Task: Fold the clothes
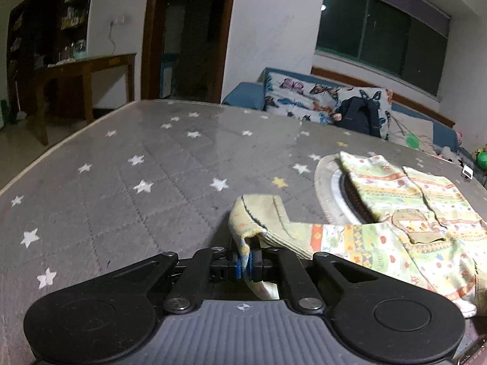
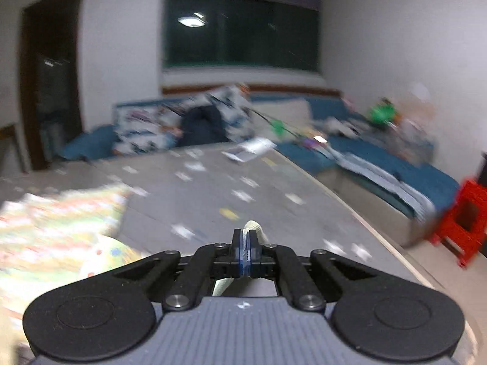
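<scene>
A child's garment [image 1: 395, 237] in a green, orange and yellow print lies on the grey star-patterned mattress [image 1: 137, 182] at the right. Its ribbed sleeve cuff [image 1: 258, 216] stretches left to my left gripper [image 1: 246, 258], which is shut on the cuff's edge. In the blurred right wrist view the same garment [image 2: 54, 228] fills the lower left. My right gripper [image 2: 246, 243] is shut on a pale strip of the garment's fabric [image 2: 255, 228], which sticks out past the fingertips and hangs below the jaws.
A blue sofa [image 1: 243, 94] with a butterfly cushion [image 1: 304, 97] and a black backpack [image 1: 360, 115] runs behind the mattress. A wooden table [image 1: 85, 70] stands at the far left. A red stool [image 2: 465, 216] sits off the mattress's right edge. A paper [image 2: 248, 149] lies near the far edge.
</scene>
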Demonstrator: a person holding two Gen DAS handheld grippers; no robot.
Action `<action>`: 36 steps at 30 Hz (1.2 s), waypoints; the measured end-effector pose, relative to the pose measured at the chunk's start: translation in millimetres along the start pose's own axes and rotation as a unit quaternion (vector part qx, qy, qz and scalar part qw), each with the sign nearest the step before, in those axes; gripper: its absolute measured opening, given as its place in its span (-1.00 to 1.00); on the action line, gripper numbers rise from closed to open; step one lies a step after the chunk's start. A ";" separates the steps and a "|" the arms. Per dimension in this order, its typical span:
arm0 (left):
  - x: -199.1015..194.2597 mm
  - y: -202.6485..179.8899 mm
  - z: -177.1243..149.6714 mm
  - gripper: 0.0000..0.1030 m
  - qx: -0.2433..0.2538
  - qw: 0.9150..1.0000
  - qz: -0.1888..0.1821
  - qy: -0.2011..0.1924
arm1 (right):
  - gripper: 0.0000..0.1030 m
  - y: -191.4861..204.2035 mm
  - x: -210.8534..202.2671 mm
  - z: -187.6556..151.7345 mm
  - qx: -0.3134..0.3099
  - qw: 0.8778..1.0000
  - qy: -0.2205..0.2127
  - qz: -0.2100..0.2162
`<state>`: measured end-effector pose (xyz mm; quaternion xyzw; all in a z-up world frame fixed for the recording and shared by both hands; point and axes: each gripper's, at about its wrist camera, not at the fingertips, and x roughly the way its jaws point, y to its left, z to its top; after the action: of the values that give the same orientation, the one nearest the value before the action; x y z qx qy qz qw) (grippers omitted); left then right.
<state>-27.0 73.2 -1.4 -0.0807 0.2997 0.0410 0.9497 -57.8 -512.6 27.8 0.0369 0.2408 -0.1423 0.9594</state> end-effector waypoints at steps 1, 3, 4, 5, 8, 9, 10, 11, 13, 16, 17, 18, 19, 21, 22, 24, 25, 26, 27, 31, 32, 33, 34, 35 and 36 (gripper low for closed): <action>1.1 2.2 -0.1 -0.87 -0.005 1.000 0.001 0.005 | -0.97 -7.5 5.8 -5.9 0.006 1.000 0.013 -0.013; 3.0 6.6 -0.6 -0.82 -0.015 1.000 0.004 0.013 | -0.97 -19.0 16.9 -17.4 0.016 0.999 0.036 -0.032; 3.1 8.2 -0.6 -0.80 -0.018 1.000 0.003 0.015 | -0.97 -22.9 20.1 -22.0 0.020 0.998 0.044 -0.039; 2.6 9.2 -0.2 -0.75 -0.016 1.000 0.008 0.016 | -0.97 -27.3 23.2 -26.4 0.025 0.997 0.050 -0.045; 0.3 12.6 1.3 -0.44 -0.014 1.000 0.023 0.015 | -0.96 -37.5 30.1 -33.6 0.046 0.996 0.061 -0.041; -1.4 13.7 1.7 -0.40 -0.010 0.999 0.030 0.011 | -0.96 -38.0 32.1 -34.2 0.049 0.996 0.062 -0.039; -2.9 14.8 1.9 -0.35 -0.006 0.999 0.034 0.008 | -0.96 -37.0 32.4 -33.5 0.048 0.996 0.061 -0.038; -4.3 16.1 2.1 -0.31 -0.003 0.999 0.039 0.005 | -0.95 -35.9 32.8 -32.8 0.048 0.996 0.059 -0.037; -3.7 21.0 2.3 -0.30 -0.008 0.999 0.039 0.008 | -0.93 -33.3 32.6 -31.4 0.044 0.997 0.059 -0.034; -2.5 28.5 2.3 -0.24 -0.027 0.998 0.047 0.012 | -0.82 -31.4 33.1 -28.4 0.043 0.997 0.057 -0.027; -2.4 31.4 2.1 -0.24 -0.035 0.998 0.048 0.013 | -0.76 -32.8 35.1 -27.5 0.045 0.997 0.058 -0.023; -3.0 33.0 2.1 -0.24 -0.037 0.998 0.051 0.012 | -0.72 -32.1 35.2 -27.6 0.045 0.997 0.058 -0.023; -3.7 34.5 2.0 -0.24 -0.038 0.998 0.054 0.011 | -0.70 -31.6 35.3 -27.6 0.045 0.997 0.059 -0.022; -4.1 35.9 0.9 -0.28 -0.034 0.998 0.057 0.008 | -0.35 -31.5 36.0 -27.4 0.055 0.996 0.064 -0.009; -4.4 35.3 0.3 -0.29 -0.029 0.998 0.059 0.007 | -0.25 -31.3 36.2 -27.5 0.059 0.996 0.066 -0.003; -4.6 33.6 -1.2 -0.42 -0.017 0.998 0.066 0.005 | -0.23 -29.0 35.7 -28.9 0.061 0.996 0.067 0.000; -4.5 32.7 -1.9 -0.53 -0.011 0.997 0.070 0.003 | -0.22 -28.0 36.1 -29.3 0.059 0.996 0.066 -0.002; -3.6 33.6 -1.2 -0.60 -0.012 0.998 0.069 0.002 | -0.19 -27.0 36.4 -29.5 0.058 0.996 0.064 -0.003; -2.6 34.6 -0.6 -0.64 -0.014 0.998 0.068 0.001 | -0.15 -26.7 36.5 -29.5 0.060 0.996 0.064 -0.003; -2.2 37.3 0.9 -0.79 -0.021 0.998 0.067 -0.001 | -0.14 -26.5 37.0 -29.2 0.062 0.996 0.062 -0.006; -2.5 37.6 1.2 -0.80 -0.021 0.997 0.068 -0.001 | -0.14 -26.6 37.2 -29.3 0.063 0.996 0.062 -0.007; -2.7 37.8 1.5 -0.80 -0.021 0.997 0.069 -0.002 | -0.14 -26.6 37.5 -29.4 0.064 0.996 0.062 -0.007; -3.0 38.0 1.8 -0.80 -0.021 0.997 0.070 -0.002 | -0.14 -26.4 37.9 -29.3 0.063 0.996 0.062 -0.008; -3.3 38.2 2.1 -0.80 -0.021 0.997 0.071 -0.002 | -0.14 -26.0 39.0 -28.5 0.060 0.996 0.063 -0.007; -3.5 38.4 2.4 -0.80 -0.021 0.997 0.073 -0.003 | -0.14 -25.6 40.0 -27.7 0.057 0.996 0.063 -0.007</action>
<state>-33.3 111.3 -2.3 -0.0783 0.3012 0.1162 0.9432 -44.0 -543.4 -15.5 0.0992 0.2926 -0.1595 0.9376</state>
